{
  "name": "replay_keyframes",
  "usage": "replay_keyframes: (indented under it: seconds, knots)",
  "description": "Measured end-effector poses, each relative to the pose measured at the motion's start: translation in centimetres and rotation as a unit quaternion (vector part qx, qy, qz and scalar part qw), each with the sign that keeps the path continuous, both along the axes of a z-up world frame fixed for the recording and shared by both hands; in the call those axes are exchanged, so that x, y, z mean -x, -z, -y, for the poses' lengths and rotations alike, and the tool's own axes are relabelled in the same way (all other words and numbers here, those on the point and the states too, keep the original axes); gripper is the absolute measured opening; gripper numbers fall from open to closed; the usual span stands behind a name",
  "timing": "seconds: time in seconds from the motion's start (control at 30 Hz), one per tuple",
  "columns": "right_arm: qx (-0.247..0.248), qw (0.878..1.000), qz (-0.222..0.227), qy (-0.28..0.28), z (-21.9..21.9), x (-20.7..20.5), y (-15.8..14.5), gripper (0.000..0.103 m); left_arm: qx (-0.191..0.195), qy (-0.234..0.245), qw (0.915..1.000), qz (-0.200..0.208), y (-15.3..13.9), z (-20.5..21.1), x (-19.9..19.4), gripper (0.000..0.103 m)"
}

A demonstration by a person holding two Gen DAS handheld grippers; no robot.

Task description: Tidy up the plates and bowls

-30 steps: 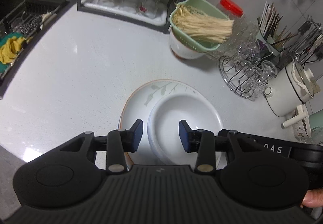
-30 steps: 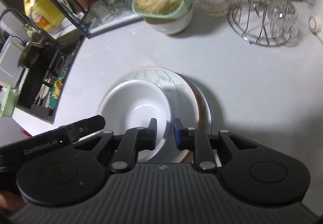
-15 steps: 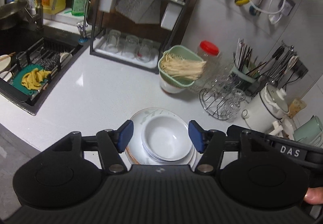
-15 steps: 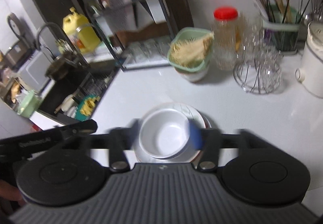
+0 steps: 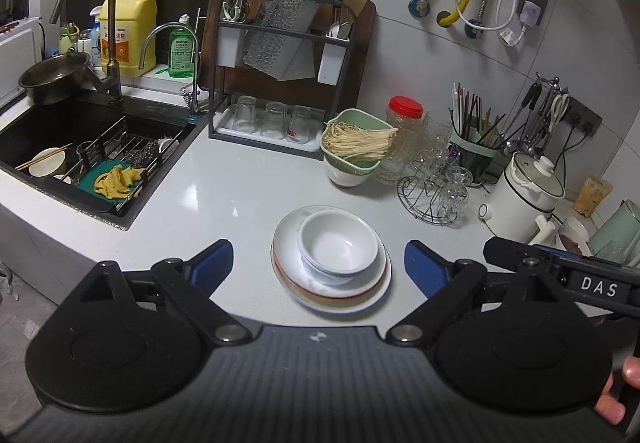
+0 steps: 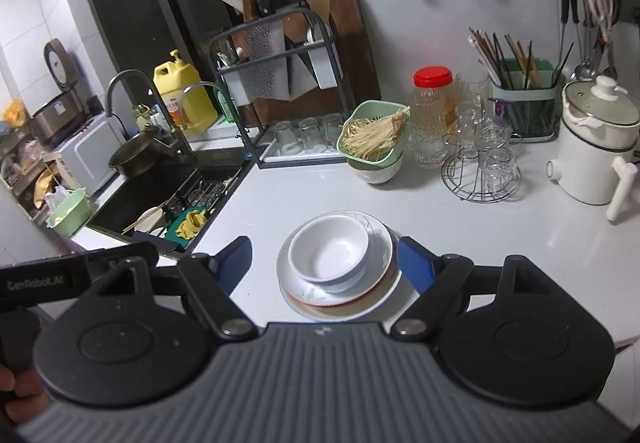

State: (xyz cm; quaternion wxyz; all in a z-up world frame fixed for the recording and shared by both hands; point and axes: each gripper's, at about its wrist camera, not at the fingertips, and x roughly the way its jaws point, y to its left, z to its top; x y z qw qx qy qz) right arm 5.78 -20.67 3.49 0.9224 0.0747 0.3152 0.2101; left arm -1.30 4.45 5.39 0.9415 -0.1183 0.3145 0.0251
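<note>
Left wrist view: left claw (image 5: 319, 257) was spread wide, nothing between its pads; jaws had just been opening. The stack sat ahead of and below the claw, centred in the gap: white bowl (image 5: 339, 245) nested on the plates (image 5: 370, 287), all resting on the worktop (image 5: 224, 195), clear of both pads. The stack is round, so no long axis to line up with; only centring and descent matter. Claw was tilted downward toward the worktop, held well above it. The other claw's bar showed at the right edge, beside this one.

Right wrist view: right claw (image 6: 324, 261) was also spread, empty, jaws just opened. Same bowl (image 6: 329, 249) and plates (image 6: 340, 299) lay ahead and below. The right pad overlapped the plate rim in the picture; contact not evident, looked above it. Claw tilted down, also raised off the worktop.

Judgement: neither hand clearly nearer; both were backed off alike. The stacking looks done here. A further bowl (image 6: 378, 173) sat farther ahead under a green strainer of noodles (image 6: 374, 139).
</note>
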Motion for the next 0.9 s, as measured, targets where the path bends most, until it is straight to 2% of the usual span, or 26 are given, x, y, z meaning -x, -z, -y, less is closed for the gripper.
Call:
replay_keyframes:
  seconds: [0.17, 0.37, 0.57, 0.8, 0.9]
  knots:
    - [-0.005, 1.0, 0.01, 0.005, 0.7, 3.1, -0.1, 0.081, -0.017, -0.003, 0.9998, 0.0, -0.4, 0.8, 3.2, 0.096]
    - [-0.011, 0.999, 0.028, 0.014, 1.0, 5.9, 0.0, 0.081, -0.03, 0.007, 0.9995, 0.005, -0.4, 0.9, 5.0, 0.097]
    - [-0.012, 0.998, 0.043, 0.035, 0.7, 7.9, 0.2, 0.081, -0.033, 0.024, 0.9992, 0.001, 0.4, 0.8, 5.7, 0.097]
    - [-0.012, 0.999, 0.022, 0.045, 0.2, 9.0, 0.1, 0.081, -0.025, 0.033, 0.9991, -0.003, 0.7, 1.1, 5.5, 0.097]
    - [-0.001, 0.998, 0.024, 0.053, 0.0, 9.2, 0.4, 0.081, -0.035, 0.032, 0.9989, -0.002, 0.7, 1.0, 5.4, 0.097]
